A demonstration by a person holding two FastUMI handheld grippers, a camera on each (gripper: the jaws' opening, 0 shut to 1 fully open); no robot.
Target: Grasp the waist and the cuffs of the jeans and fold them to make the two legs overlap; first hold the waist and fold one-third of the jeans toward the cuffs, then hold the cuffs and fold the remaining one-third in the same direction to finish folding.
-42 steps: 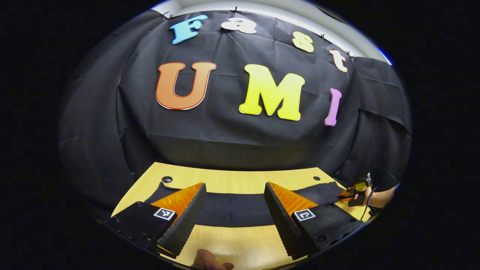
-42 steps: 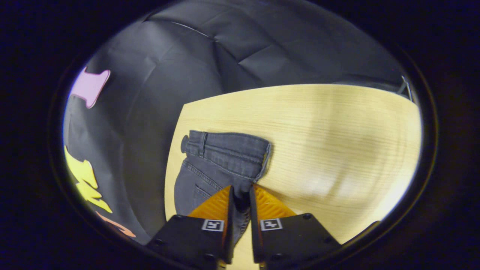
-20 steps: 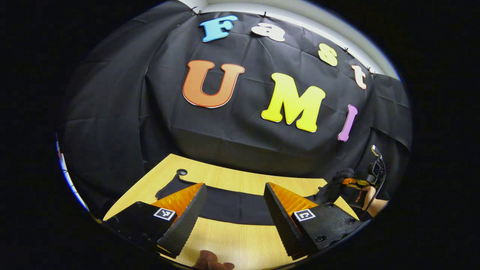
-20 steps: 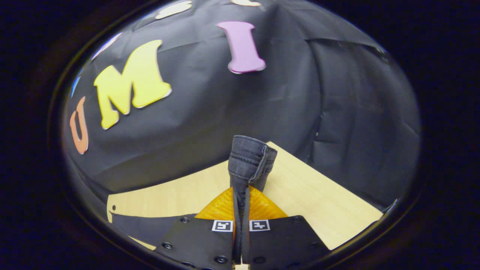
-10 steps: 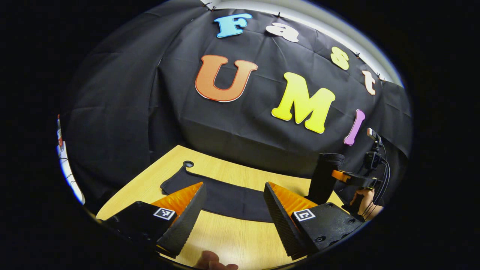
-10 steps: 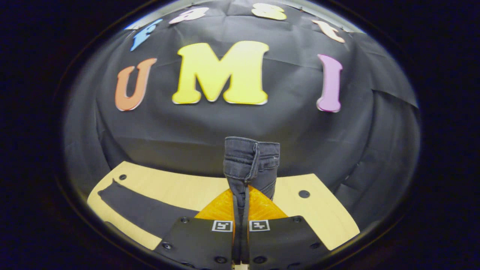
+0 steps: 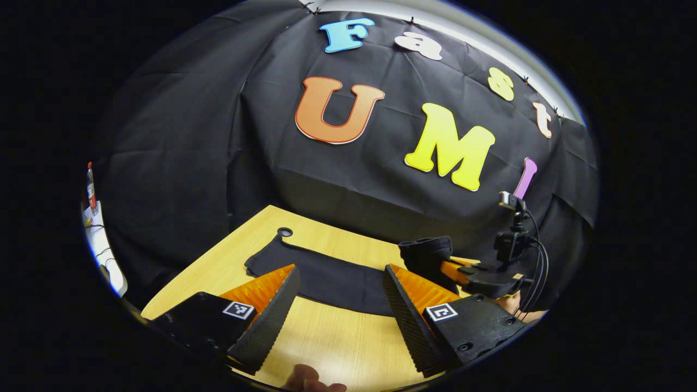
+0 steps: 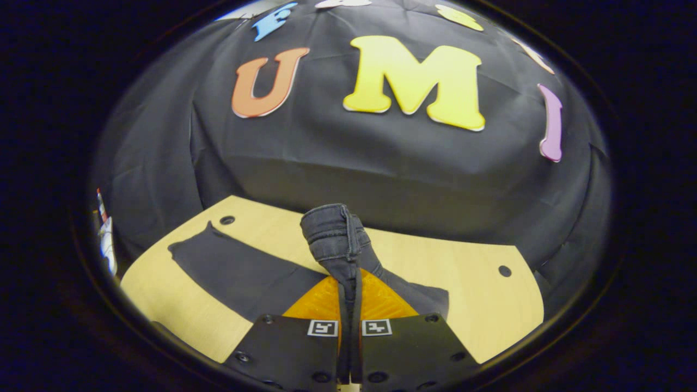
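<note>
Dark jeans (image 7: 321, 277) lie in a long strip across the wooden table (image 7: 332, 348). In the right gripper view my right gripper (image 8: 348, 283) is shut on the waist (image 8: 332, 231), which stands lifted off the table above the legs (image 8: 234, 272). The left gripper view shows that gripper (image 7: 463, 269) at the right, holding the raised waist (image 7: 427, 253) over the strip. My left gripper (image 7: 340, 277) hovers open in front of the jeans' near edge, nothing between its fingers. The cuff end (image 7: 261, 258) lies flat at the left.
Round cable holes (image 8: 505, 270) sit in the table's back corners, one (image 7: 284, 232) beside the cuffs. The black cloth wall closes off the back. A fingertip (image 7: 310, 378) shows at the bottom edge. Bare wood stretches in front of the jeans.
My right gripper has lifted the waist off the table and carried it leftward over the legs. My left gripper has stayed open, its view shifting a little to the left.
</note>
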